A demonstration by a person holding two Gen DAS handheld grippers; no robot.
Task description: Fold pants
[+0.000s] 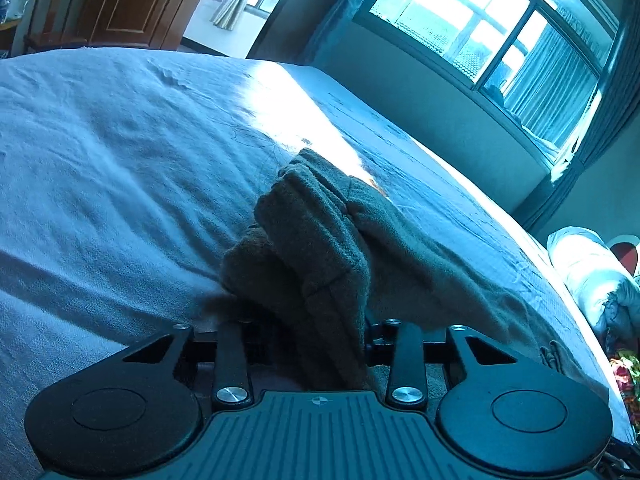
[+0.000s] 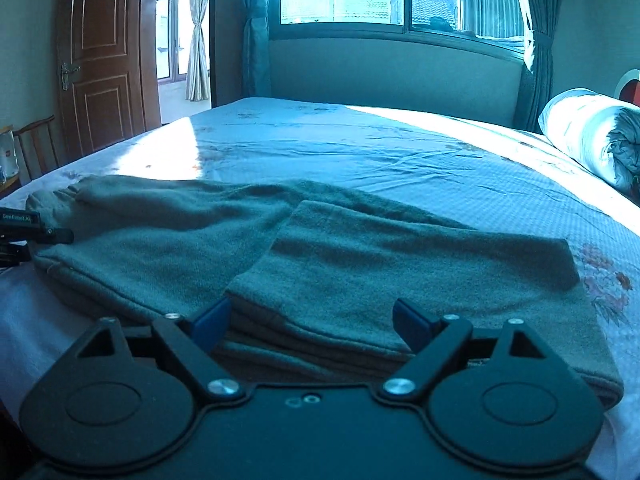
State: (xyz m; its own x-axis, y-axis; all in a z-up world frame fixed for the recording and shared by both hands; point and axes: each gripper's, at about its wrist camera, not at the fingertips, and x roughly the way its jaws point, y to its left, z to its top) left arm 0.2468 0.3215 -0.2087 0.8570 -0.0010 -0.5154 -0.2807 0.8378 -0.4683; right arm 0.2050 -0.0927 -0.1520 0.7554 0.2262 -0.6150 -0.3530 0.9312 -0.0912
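The only lettering I can make out is white print on a small dark label (image 2: 17, 218) at the left edge of the right wrist view; it reads something like "GenRobot.AI", on a black device poking in over the pants (image 2: 160, 248). A white bag (image 2: 9, 156) by the chair carries a red mark, too small to read.
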